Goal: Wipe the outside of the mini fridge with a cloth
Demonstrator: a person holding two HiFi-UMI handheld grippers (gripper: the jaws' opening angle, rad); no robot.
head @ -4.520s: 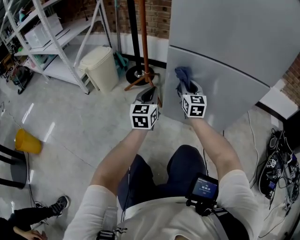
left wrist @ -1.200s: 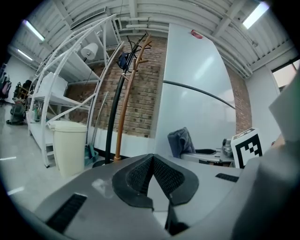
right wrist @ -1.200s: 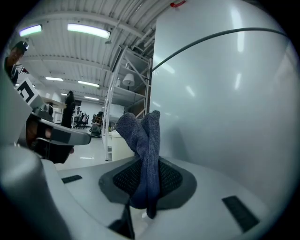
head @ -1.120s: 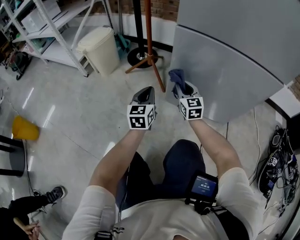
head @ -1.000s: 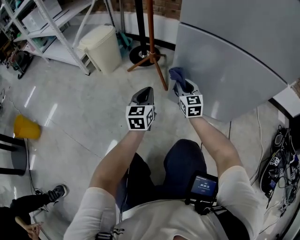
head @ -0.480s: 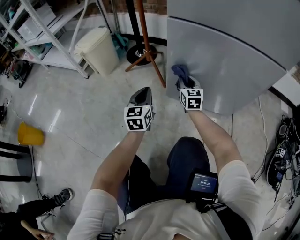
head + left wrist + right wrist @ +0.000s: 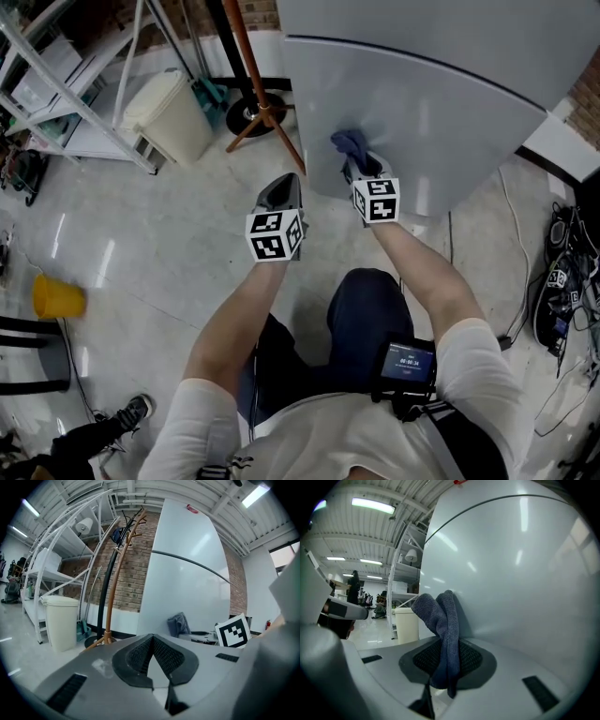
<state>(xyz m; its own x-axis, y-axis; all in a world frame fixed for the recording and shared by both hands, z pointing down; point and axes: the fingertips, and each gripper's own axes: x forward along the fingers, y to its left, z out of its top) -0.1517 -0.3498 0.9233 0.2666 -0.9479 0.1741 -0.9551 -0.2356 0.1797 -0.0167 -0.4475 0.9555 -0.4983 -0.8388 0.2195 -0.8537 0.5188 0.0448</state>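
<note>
Since 0.5 s ago the right gripper (image 7: 362,169) has shifted away from the mini fridge's (image 7: 441,112) left edge, further onto its lower door. Jaws pinch the blue cloth (image 7: 349,143), whose bunched end presses against the door. Left gripper (image 7: 282,187) is pressed together with nothing between, held beside the right one, off the fridge. Coat stand (image 7: 258,84) and bin (image 7: 169,112) stand further left.

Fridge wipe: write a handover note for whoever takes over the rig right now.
Right gripper: jaws shut on the cloth, cloth against the fridge's lower door, near its left edge.
Left gripper: jaws shut, empty, off the fridge over the floor.
Done: can't tell; no wiped patch shows.
Left: wipe across the lower door, then the upper door and sides.
</note>
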